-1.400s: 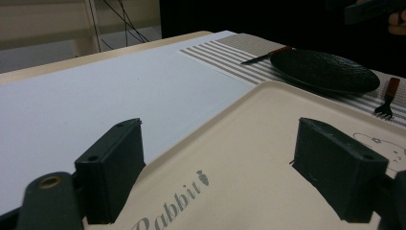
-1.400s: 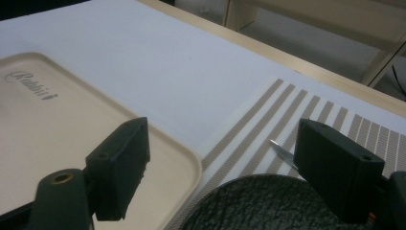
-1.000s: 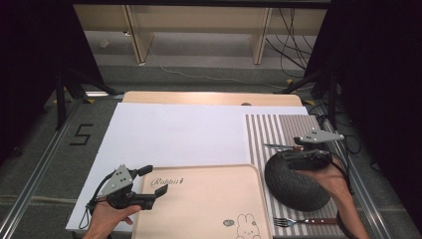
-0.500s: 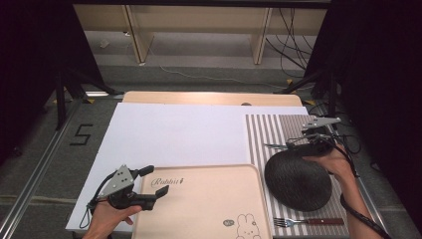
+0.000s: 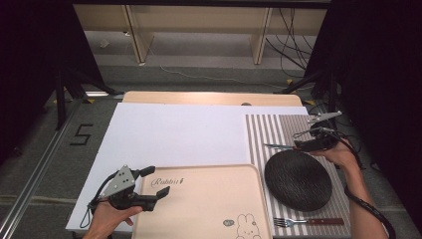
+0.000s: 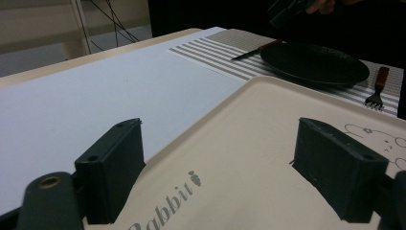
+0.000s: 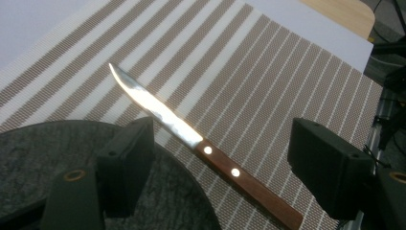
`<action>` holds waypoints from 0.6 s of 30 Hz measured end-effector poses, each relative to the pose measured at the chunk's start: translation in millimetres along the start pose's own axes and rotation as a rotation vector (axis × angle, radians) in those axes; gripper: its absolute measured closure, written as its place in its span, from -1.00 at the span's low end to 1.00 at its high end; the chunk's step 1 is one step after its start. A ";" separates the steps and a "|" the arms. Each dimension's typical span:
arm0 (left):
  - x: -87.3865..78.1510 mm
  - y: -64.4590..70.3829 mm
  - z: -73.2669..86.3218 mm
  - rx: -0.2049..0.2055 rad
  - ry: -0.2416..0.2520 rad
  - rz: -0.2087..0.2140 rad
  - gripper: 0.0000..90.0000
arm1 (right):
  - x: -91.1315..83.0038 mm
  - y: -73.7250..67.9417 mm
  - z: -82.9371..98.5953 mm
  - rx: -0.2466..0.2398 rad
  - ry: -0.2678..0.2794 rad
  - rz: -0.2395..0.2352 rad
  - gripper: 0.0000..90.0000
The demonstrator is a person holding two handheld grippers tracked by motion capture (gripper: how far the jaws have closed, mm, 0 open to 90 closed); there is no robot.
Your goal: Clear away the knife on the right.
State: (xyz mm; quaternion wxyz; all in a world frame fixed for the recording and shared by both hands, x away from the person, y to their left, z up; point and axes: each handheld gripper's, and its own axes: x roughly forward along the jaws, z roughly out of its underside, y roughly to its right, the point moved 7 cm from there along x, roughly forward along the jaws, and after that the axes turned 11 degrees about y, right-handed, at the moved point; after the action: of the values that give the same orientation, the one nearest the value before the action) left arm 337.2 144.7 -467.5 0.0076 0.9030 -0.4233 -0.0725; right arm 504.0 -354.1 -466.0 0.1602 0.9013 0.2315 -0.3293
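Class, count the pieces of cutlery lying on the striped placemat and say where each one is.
2. A knife lies on the striped placemat at the far rim of the black plate, between the right gripper's open jaws. A fork lies at the plate's near side.

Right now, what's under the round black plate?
The round black plate lies on the grey striped placemat. Its rim seems to cover part of the wooden-handled knife. What else lies beneath is hidden.
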 end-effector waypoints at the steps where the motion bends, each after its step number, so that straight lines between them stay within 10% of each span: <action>1: 0.0 -0.1 0.1 -0.004 0.001 -0.002 -0.62 | 1.6 3.9 2.2 0.019 -0.019 0.005 -0.43; 18: 1.2 -0.7 0.2 -0.010 0.004 0.006 -0.62 | 15.1 27.6 20.0 -0.022 -0.141 0.014 -0.39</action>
State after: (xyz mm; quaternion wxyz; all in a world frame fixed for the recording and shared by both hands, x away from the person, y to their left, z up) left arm 338.4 144.2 -467.9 0.0133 0.9019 -0.4255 -0.0727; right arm 518.2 -381.5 -486.9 0.1884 0.8756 0.2171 -0.3882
